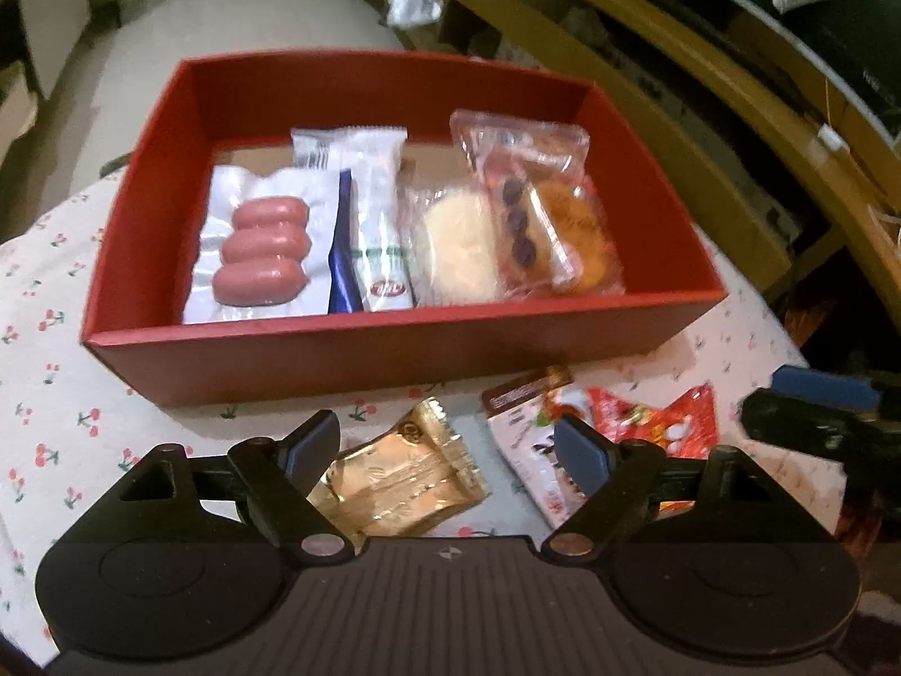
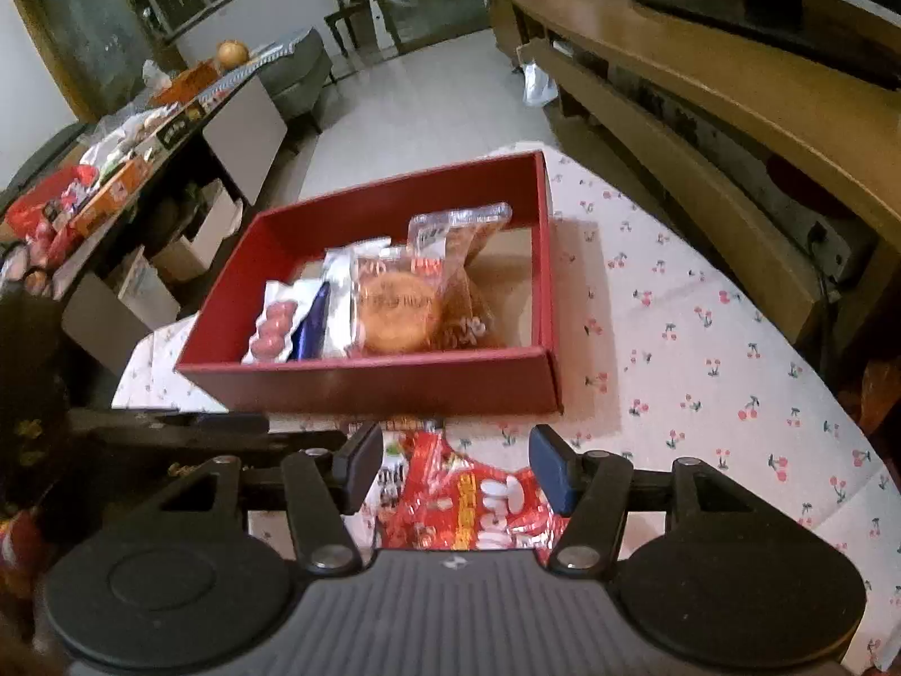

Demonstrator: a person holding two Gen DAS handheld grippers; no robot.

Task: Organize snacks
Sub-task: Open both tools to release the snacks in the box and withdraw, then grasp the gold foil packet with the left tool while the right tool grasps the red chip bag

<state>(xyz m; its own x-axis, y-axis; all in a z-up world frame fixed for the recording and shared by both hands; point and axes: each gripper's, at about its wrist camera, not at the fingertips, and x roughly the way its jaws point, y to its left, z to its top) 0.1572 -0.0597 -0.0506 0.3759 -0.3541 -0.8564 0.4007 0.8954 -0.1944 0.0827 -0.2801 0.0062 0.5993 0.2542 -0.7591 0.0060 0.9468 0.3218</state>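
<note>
The red box (image 1: 394,360) sits on the cherry-print tablecloth (image 1: 50,338), holding a sausage pack (image 1: 262,250), a white stick packet (image 1: 374,214), a pale cake (image 1: 456,248) and a round pastry (image 2: 400,312) in a row; its right end is bare. Before its near wall lie a gold packet (image 1: 400,484) and a red packet (image 2: 467,501). The left gripper (image 1: 445,450) hovers spread above the gold one, the right gripper (image 2: 456,467) spread over the red. Only the right view shows the open cloth beyond the box's right side.
</note>
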